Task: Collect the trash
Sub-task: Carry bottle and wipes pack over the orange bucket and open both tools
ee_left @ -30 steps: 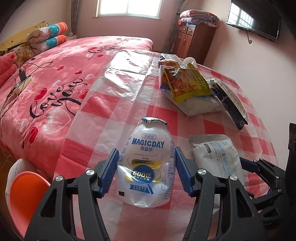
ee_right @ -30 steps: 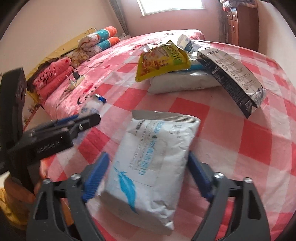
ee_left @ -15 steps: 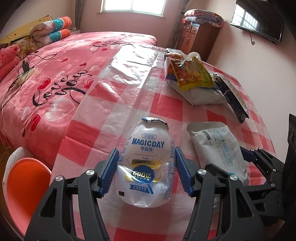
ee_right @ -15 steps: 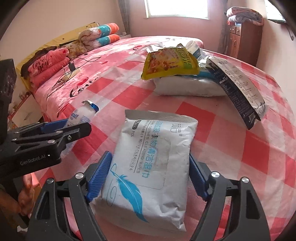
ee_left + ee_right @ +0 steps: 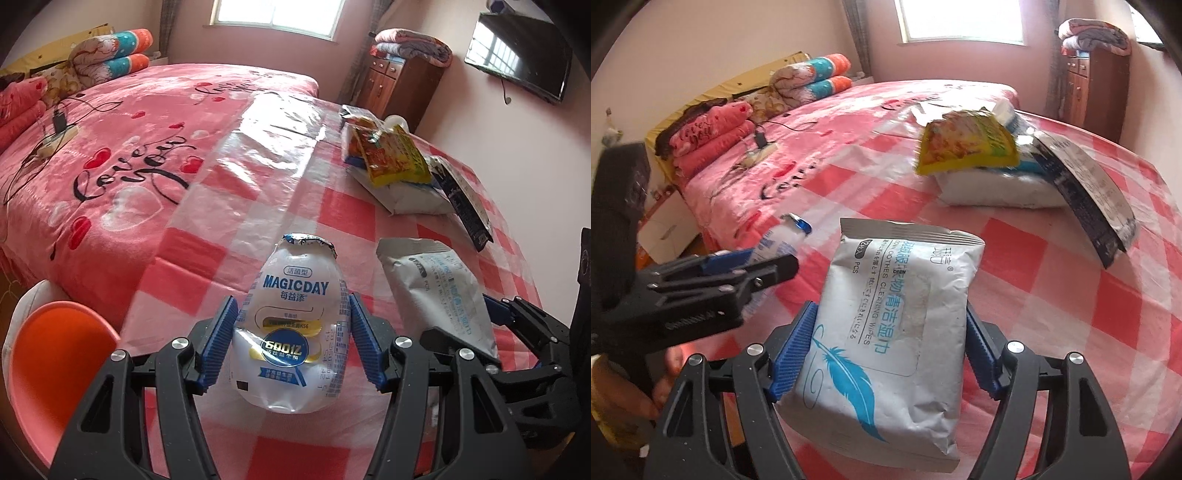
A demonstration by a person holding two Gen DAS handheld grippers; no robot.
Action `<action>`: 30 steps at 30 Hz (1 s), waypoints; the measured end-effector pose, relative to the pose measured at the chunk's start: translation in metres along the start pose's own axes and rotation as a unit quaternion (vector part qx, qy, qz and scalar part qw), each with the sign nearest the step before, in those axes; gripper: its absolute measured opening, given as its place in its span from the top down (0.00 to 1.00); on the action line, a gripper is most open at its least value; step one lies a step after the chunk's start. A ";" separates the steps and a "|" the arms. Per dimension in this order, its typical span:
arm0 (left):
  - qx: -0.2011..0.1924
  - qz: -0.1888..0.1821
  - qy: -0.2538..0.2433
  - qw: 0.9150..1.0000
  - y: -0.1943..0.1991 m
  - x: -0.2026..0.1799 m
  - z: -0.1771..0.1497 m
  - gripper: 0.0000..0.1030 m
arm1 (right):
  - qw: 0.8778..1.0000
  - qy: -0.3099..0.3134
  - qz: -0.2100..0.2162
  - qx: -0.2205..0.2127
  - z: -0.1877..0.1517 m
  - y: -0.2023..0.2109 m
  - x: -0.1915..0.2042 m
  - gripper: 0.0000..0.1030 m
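Drink bottle (image 5: pixel 291 328): clear plastic, squashed, blue "MAGICDAY" label, foil lid, clamped between blue pads above the checked cloth. Wipes pack (image 5: pixel 886 332): grey-white, blue feather print, pressed between closing pads. Yellow snack bag (image 5: pixel 964 146), white pack (image 5: pixel 997 192) and dark wrapper (image 5: pixel 1086 195): heaped together farther back

the wipes pack (image 5: pixel 439 295) has its near end hidden behind the right tongs (image 5: pixel 517 325); the orange chair (image 5: pixel 51 369) is cut off at the left edge.
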State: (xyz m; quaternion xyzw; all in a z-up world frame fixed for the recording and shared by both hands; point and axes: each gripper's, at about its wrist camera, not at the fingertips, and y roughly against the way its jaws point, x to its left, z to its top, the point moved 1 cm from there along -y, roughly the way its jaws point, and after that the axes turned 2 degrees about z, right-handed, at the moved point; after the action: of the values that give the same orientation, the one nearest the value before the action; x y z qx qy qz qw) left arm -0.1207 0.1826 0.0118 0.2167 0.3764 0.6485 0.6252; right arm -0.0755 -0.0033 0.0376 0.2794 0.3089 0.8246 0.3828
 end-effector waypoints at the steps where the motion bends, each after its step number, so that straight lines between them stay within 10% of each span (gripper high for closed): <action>1: -0.003 0.001 0.003 1.000 0.003 0.004 0.000 0.40 | 1.000 0.003 0.007 -0.001 0.002 0.001 0.005 0.27; 20: -0.003 0.151 0.147 0.978 0.059 0.180 -0.062 0.40 | 0.974 0.145 0.173 0.035 0.035 -0.035 0.182 0.26; 30: -0.038 0.207 0.195 0.958 0.071 0.226 -0.092 0.12 | 0.971 0.126 0.194 0.060 0.027 -0.068 0.198 0.12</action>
State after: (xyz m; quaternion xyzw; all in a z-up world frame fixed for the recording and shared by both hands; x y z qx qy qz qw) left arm -0.2642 0.3871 -0.0343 0.1349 0.4130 0.8071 0.3997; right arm -0.1347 0.1986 0.0502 0.2502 0.3434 0.8916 0.1564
